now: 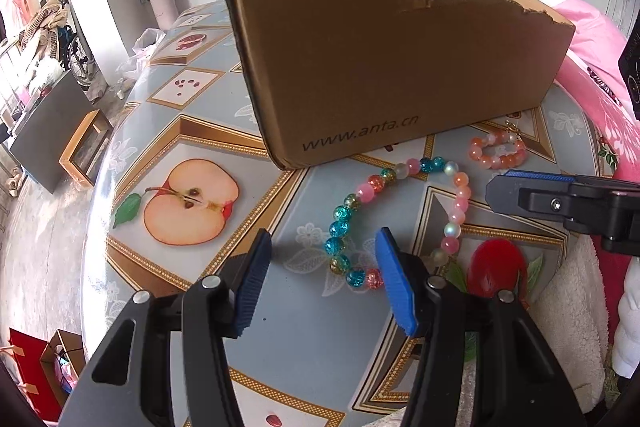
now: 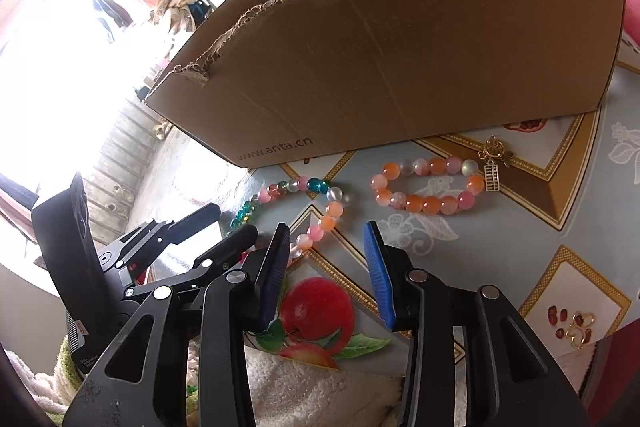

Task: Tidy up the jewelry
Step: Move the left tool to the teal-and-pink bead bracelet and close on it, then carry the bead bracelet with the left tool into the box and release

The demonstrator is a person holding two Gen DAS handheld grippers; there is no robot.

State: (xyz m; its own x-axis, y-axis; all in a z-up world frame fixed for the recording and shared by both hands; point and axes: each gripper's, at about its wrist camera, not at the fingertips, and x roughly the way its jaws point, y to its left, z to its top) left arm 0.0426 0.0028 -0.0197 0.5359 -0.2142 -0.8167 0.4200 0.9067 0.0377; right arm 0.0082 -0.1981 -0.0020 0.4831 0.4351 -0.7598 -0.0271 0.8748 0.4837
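Cardboard box (image 1: 392, 67) stands on the table (image 1: 312, 347). Left claw (image 1: 322, 255) hangs spread, empty, over the multicolored bead bracelet (image 1: 340, 227); right claw (image 2: 326, 247) likewise gapes near the orange bracelet (image 2: 428, 187) lying beside it.

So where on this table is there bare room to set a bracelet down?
Free: the tablecloth left of the cardboard box, over the printed apple half, and the strip right of the orange bracelet. Crowded: in front of the box, where the multicolour bracelet and both bracelets lie close.
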